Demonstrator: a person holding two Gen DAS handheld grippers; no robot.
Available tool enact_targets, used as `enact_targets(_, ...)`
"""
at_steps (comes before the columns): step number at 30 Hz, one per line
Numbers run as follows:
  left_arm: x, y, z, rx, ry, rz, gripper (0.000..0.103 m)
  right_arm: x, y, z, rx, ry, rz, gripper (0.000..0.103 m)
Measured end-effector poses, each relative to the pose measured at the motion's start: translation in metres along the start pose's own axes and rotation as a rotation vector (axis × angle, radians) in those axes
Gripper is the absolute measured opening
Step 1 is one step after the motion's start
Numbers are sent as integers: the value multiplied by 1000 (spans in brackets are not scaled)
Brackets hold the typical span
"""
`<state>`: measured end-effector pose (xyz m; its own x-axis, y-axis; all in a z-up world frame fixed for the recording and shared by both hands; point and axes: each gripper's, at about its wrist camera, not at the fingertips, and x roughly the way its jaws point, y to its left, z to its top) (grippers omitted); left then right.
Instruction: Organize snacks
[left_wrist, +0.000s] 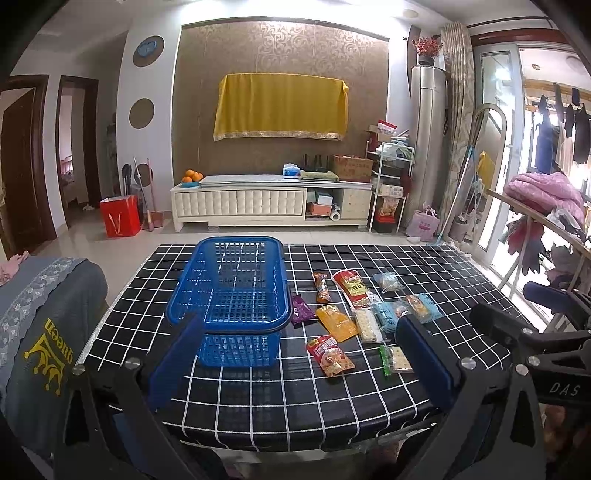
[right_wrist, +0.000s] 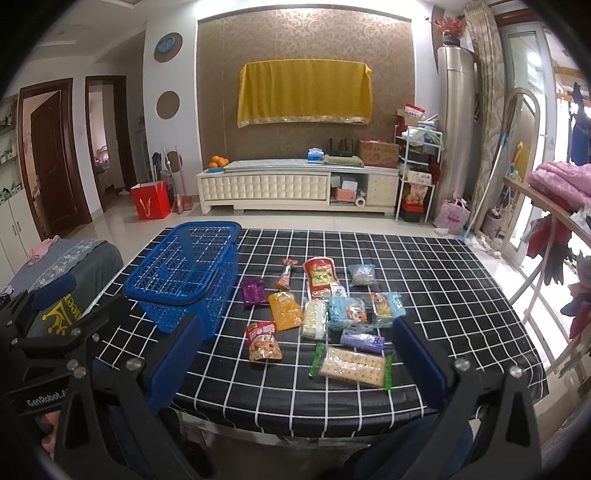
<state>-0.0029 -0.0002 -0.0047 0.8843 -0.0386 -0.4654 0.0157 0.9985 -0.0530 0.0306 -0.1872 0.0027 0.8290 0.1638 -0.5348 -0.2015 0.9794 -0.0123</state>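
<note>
snacks laid out beside an empty basket

a table (right_wrist: 424, 266) under a glossy black cloth with a white grid holds a blue plastic lattice basket (right_wrist: 184, 273), rectangular and empty. right of it, apart, lie flat crinkly packets: a long cracker pack (right_wrist: 351, 365), a red pouch (right_wrist: 264, 341), an orange pouch (right_wrist: 284, 310). both claws, left gripper (left_wrist: 299, 362) and right gripper (right_wrist: 295, 365), hang spread wide over the near edge, holding nothing
</note>
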Motion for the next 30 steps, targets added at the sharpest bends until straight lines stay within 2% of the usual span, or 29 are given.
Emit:
enact_targets(11, -2, -4, 6, 4, -3, -15, 103, -6, -4, 7, 4, -6, 7, 103)
enact_targets(19, 6, -15, 22, 5, 2, -30, 103, -5, -20, 19, 17, -29, -1, 103)
enact_targets(25, 39, -30, 42, -11, 49, -83, 103, 14, -44, 39, 46, -7, -34, 103)
enact_targets(30, 87, -48, 57, 5, 131, -121, 103, 47, -66, 53, 44, 52, -45, 103)
